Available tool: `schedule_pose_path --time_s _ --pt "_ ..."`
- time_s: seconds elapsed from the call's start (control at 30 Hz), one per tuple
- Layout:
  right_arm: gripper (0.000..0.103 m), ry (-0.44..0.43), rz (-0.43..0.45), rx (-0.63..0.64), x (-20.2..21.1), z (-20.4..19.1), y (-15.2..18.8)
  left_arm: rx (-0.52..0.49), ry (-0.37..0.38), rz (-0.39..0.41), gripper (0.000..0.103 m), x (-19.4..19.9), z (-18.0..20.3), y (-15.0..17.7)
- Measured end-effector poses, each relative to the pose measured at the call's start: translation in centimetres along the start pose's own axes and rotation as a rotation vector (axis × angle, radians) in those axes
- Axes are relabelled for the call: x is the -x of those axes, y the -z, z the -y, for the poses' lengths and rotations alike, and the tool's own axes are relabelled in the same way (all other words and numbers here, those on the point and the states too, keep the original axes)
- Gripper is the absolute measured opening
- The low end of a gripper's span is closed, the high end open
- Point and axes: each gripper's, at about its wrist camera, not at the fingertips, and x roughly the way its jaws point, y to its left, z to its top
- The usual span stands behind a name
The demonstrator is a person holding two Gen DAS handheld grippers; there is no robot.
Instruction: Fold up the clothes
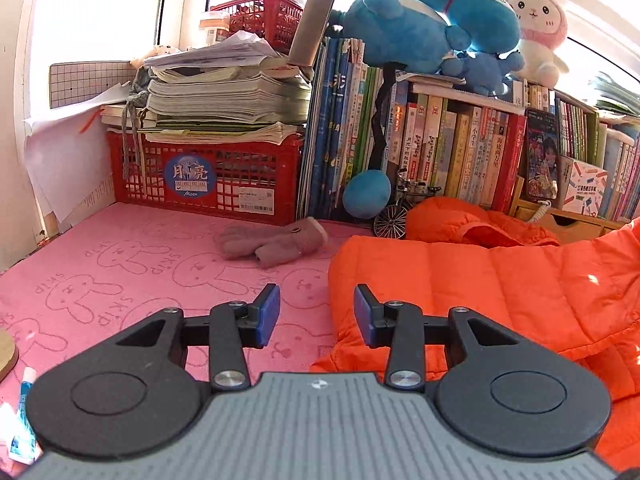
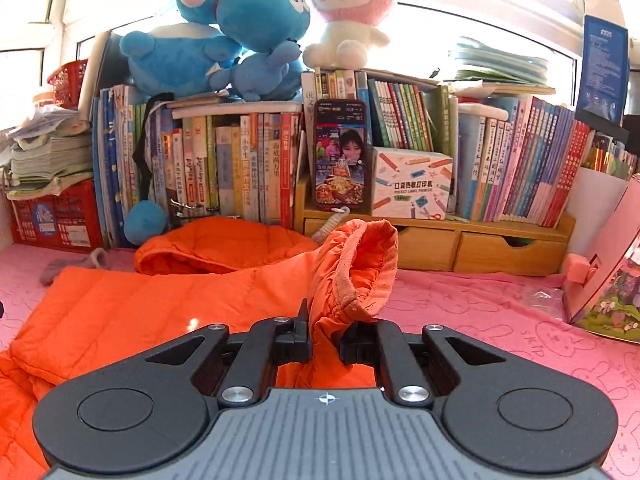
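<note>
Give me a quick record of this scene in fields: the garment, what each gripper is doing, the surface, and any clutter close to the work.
garment: orange quilted puffer jacket, spread flat
left gripper: open, empty, at the jacket's left edge
right gripper: shut on the jacket's sleeve cuff, cuff raised off the body
surface: pink bunny-print towel mat
clutter: mauve knit glove on the mat, apart from the jacket; miniature metal bicycle at the jacket's far edge
backdrop: row of upright books
</note>
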Motion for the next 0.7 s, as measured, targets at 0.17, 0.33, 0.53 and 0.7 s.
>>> schedule_pose_path --time_s 0.17,0.33,0.53,0.7 --pt "0.013 0.033 -0.030 0.061 -0.5 -0.1 2.1 -0.055 -0.062 -0.042 0.039 -1.2 0.7 0.8" --pt "0.013 0.060 -0.066 0.122 -1.4 -0.5 4.1 -0.070 -0.114 -0.109 0.040 -2.8 0.3 1.8" --pt "0.015 0.093 -0.110 0.194 -2.4 -1.1 6.5 -0.098 -0.150 -0.161 0.042 -4.1 -0.1 2.9" --pt "0.016 0.136 -0.092 0.330 -3.0 -2.9 8.0 -0.094 -0.150 -0.143 0.042 -3.7 -0.3 2.4"
